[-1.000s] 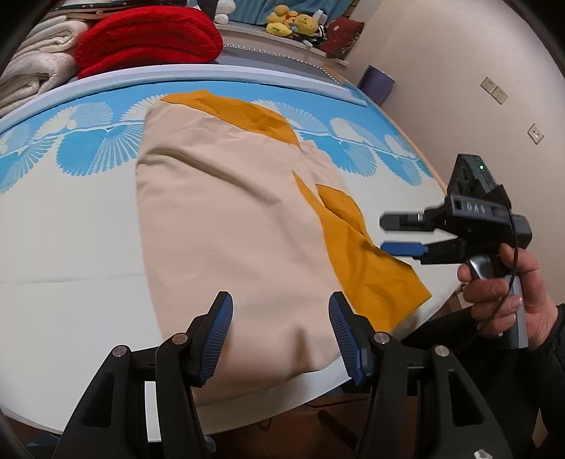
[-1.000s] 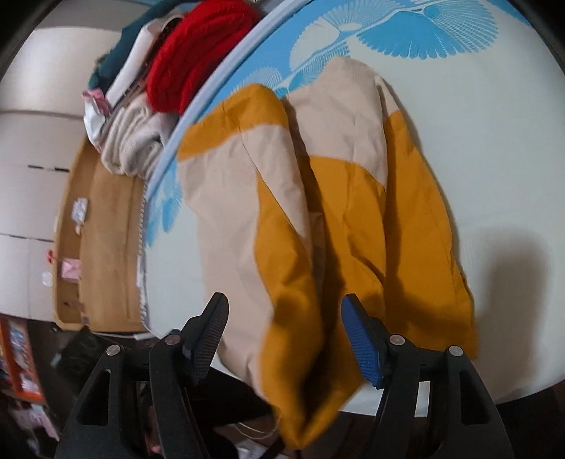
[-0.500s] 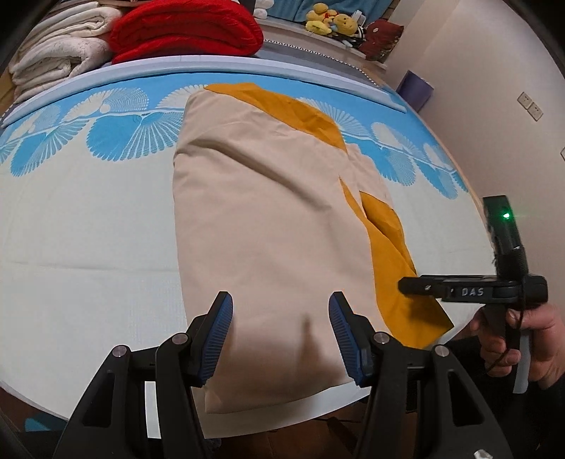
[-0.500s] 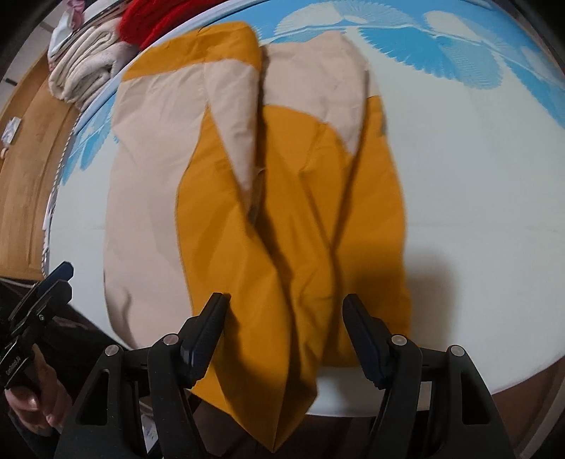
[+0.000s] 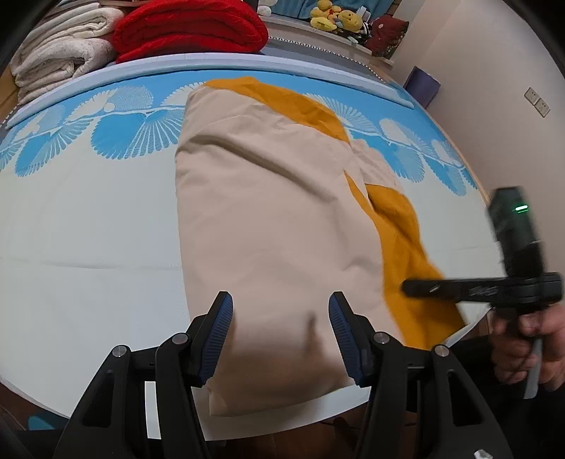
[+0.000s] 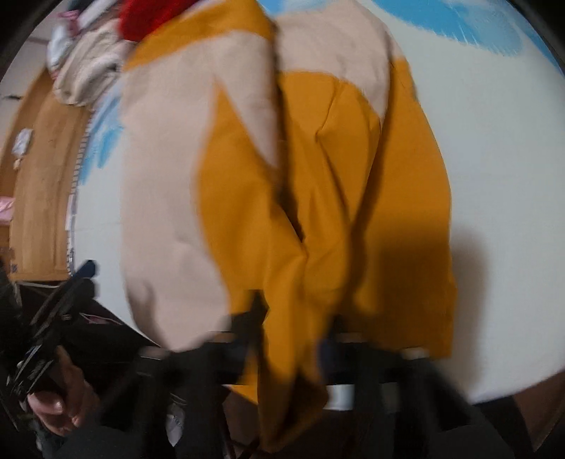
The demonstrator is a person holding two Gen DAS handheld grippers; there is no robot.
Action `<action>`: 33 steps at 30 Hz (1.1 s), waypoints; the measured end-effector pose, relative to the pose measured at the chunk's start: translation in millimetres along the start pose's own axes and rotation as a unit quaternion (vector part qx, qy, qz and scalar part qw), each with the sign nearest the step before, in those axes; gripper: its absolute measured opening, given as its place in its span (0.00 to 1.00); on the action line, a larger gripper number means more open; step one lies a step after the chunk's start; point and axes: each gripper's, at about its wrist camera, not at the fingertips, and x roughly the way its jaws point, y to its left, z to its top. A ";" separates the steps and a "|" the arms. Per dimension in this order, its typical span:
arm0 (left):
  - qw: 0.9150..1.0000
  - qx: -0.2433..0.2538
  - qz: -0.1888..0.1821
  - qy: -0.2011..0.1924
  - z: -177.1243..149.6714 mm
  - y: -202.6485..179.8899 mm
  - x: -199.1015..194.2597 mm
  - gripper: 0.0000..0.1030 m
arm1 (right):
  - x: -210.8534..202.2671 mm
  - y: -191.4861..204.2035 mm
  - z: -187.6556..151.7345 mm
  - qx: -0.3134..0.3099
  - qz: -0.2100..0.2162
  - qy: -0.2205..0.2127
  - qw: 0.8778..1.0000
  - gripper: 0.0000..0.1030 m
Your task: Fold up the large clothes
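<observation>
A large beige and mustard garment lies lengthwise on the blue-and-white bedsheet. My left gripper hovers open over its beige near end, nothing between the pads. In the left wrist view my right gripper reaches in from the right onto the mustard edge. The right wrist view is blurred: the right gripper has its jaws closing, with the mustard cloth bunched between them and hanging over the bed's near edge. My left gripper shows at the left there.
Folded red and white blankets are stacked beyond the bed's far edge, with plush toys behind. A wall runs close along the right. A hand holds the right gripper's handle. A wooden floor lies left.
The right gripper has sunk onto the mustard near corner and its jaws have come together on the cloth. The left gripper has tilted slightly, staying open over the beige end.
</observation>
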 end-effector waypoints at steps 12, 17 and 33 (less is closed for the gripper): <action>0.999 0.012 -0.016 0.027 8.2 -14.2 17.2 0.51 | -64.3 -59.1 -21.1 0.034 -0.023 -0.097 0.994 0.07; 0.982 0.062 0.058 0.168 -22.4 -20.6 80.6 0.50 | -41.8 -65.2 -16.3 0.026 -0.063 -0.064 0.996 0.10; 0.991 0.046 0.047 0.119 -0.4 -25.1 52.2 0.52 | -30.0 -63.0 10.0 0.034 -0.096 -0.033 0.994 0.58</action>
